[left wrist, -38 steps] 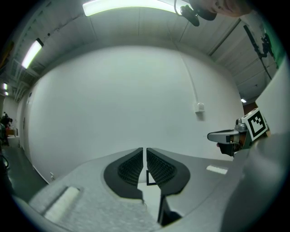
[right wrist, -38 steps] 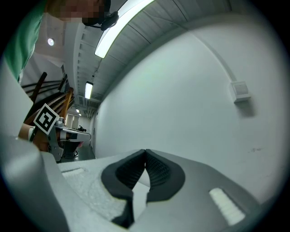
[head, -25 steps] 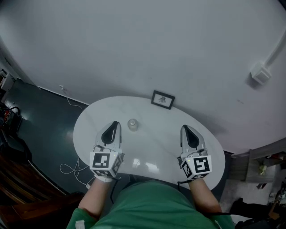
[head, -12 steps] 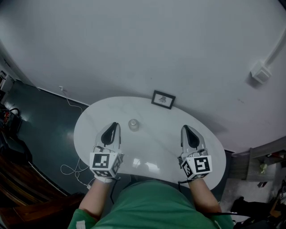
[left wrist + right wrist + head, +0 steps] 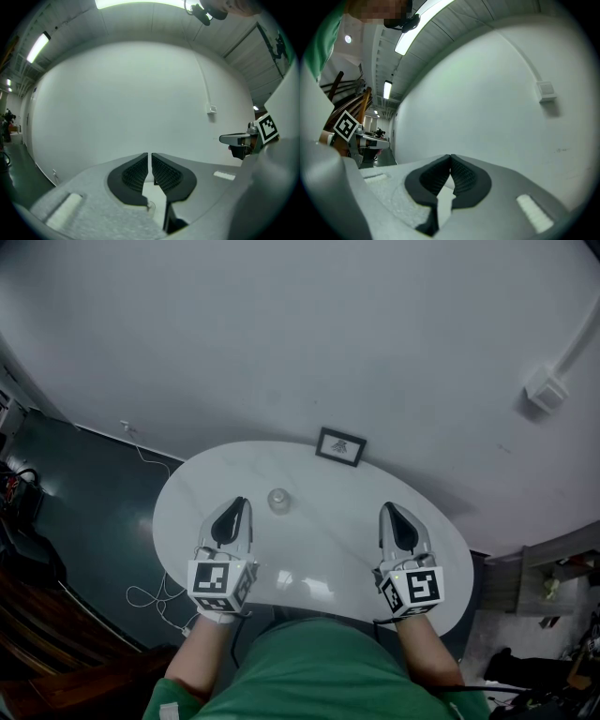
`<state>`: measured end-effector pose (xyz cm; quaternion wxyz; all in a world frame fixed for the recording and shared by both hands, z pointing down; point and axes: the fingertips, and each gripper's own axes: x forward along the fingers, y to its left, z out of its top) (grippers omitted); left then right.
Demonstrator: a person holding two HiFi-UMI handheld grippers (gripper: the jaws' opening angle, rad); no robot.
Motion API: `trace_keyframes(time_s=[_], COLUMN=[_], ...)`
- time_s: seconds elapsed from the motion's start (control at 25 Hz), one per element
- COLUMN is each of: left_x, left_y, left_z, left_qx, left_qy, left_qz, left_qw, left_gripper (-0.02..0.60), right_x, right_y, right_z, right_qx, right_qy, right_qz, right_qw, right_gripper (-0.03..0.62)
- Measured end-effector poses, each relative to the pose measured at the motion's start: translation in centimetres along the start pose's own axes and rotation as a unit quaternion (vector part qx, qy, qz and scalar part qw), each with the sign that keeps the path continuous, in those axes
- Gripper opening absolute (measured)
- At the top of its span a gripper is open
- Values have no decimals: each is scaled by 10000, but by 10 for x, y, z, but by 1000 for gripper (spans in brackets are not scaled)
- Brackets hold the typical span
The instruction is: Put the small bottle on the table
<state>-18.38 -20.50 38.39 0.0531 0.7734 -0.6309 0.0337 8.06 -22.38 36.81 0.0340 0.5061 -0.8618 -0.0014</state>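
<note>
A small clear bottle (image 5: 278,501) stands upright on the white oval table (image 5: 319,549), toward its far left part. My left gripper (image 5: 236,505) rests on the table just left of the bottle, jaws shut and empty, a short gap away from it. In the left gripper view my left gripper (image 5: 150,156) shows its black pads together, and a bit of the bottle (image 5: 149,206) peeks out low behind them. My right gripper (image 5: 388,511) lies on the table's right side, far from the bottle; in the right gripper view my right gripper (image 5: 450,159) is shut with nothing in it.
A small framed picture (image 5: 340,447) stands at the table's far edge against the white wall (image 5: 309,343). A cable (image 5: 150,596) lies on the dark floor left of the table. A wall box (image 5: 547,395) with a conduit is at upper right.
</note>
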Motion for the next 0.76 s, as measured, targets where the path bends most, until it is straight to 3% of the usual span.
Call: trace_keyframes(time_s=[0.76], left_x=[-2], left_y=[21], left_z=[-13], left_qx=[-133], left_qy=[99], left_qz=[99], left_qw=[9998], left_gripper=[34], right_x=[4], right_y=[12], right_z=[-3], right_qx=[-84], right_qy=[125], right_qz=[-12], right_qw=[9999], right_gripper=[-2])
